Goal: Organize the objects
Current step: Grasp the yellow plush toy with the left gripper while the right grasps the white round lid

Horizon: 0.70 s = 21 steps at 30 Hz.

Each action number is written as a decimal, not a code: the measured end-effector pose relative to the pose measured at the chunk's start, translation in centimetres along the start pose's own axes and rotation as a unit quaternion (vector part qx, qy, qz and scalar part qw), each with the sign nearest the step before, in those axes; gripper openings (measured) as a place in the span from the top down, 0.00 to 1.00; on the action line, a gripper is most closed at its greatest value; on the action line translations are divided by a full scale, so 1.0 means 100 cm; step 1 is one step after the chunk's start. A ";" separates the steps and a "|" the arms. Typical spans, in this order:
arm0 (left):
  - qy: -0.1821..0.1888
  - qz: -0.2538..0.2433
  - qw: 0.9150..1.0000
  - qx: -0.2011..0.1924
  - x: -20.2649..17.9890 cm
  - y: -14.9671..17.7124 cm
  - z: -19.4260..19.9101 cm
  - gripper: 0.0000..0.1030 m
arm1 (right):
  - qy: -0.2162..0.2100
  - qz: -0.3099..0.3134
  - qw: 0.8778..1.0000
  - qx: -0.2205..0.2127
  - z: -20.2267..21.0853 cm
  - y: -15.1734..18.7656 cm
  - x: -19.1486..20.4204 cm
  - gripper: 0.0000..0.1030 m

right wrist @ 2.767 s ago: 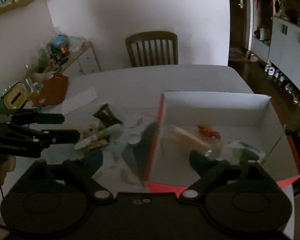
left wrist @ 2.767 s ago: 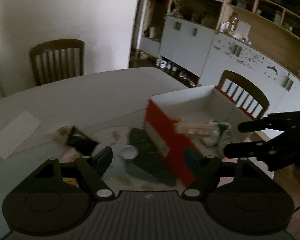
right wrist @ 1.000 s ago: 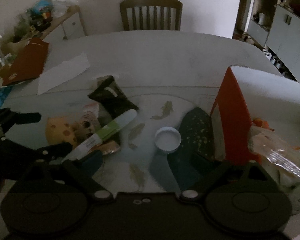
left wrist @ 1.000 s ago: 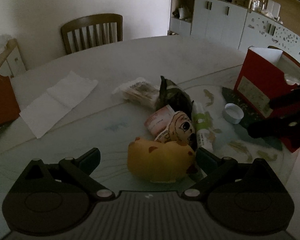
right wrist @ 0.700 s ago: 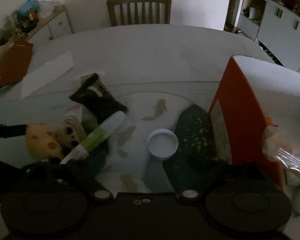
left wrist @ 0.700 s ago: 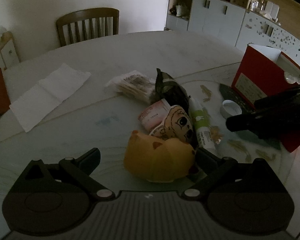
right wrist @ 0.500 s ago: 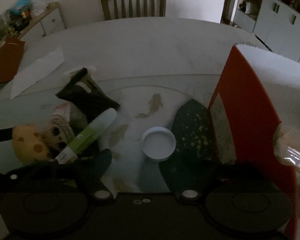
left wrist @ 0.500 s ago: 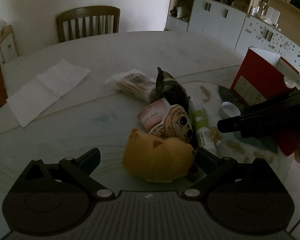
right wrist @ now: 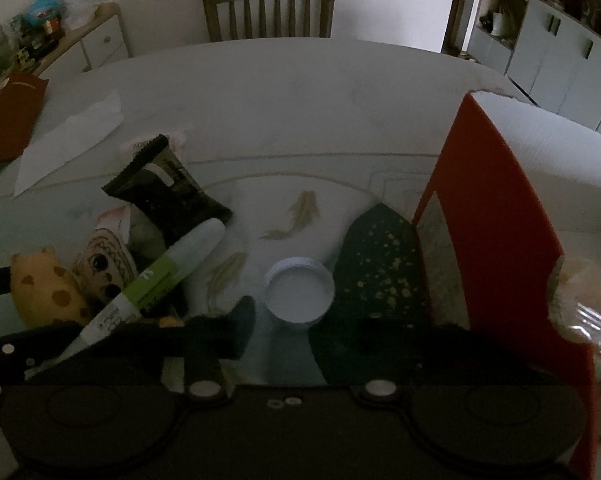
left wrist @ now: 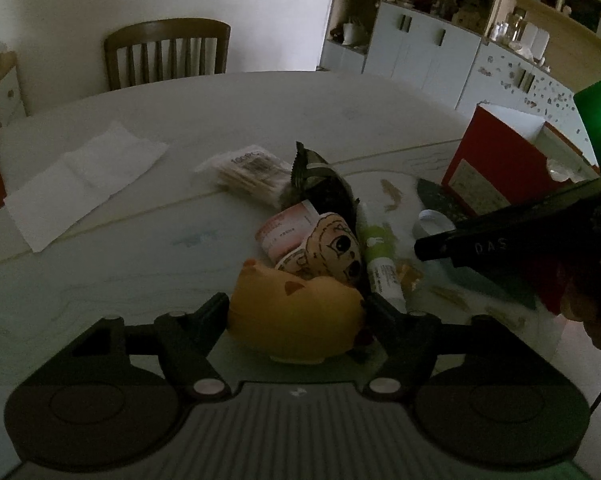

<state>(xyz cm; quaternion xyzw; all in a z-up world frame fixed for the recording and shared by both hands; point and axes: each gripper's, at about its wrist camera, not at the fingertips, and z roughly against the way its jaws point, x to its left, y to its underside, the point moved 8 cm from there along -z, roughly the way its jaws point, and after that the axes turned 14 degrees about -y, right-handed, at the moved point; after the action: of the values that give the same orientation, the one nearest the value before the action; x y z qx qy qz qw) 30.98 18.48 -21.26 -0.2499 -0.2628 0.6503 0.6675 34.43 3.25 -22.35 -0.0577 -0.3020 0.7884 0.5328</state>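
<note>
A yellow plush toy (left wrist: 296, 316) lies on the glass-topped table (left wrist: 120, 272), right between the fingers of my left gripper (left wrist: 294, 308). The jaws are closing and both pads touch its sides. Behind it lie a cartoon-face doll (left wrist: 332, 248), a green-and-white tube (left wrist: 380, 252), a pink-and-white packet (left wrist: 284, 228), a dark snack packet (left wrist: 324, 188) and a bag of cotton swabs (left wrist: 244, 172). In the right wrist view a white lid (right wrist: 300, 292) sits between the fingers of my right gripper (right wrist: 304, 328). Those jaws are closing too, with a gap still showing beside the lid.
A red box (right wrist: 492, 208) with a white inside stands just right of the lid and holds a clear plastic bag (right wrist: 584, 300). A white tissue (left wrist: 80, 184) lies at the far left. A wooden chair (left wrist: 164, 56) stands behind the table. Cabinets line the right wall.
The left jaws have narrowed onto the yellow toy. The right gripper has dropped lower over the white lid and its jaws have drawn much closer together.
</note>
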 end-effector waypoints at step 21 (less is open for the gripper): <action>0.017 0.053 0.998 -0.012 -0.006 -0.011 0.066 0.30 | -0.062 0.031 0.997 -0.040 0.097 0.016 0.023 0.67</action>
<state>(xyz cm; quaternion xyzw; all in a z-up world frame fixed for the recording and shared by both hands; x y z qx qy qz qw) 27.37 17.82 -15.65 -0.2828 -0.2456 0.6773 0.6332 28.18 0.81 -14.78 -0.0397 -0.3639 0.7939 0.4855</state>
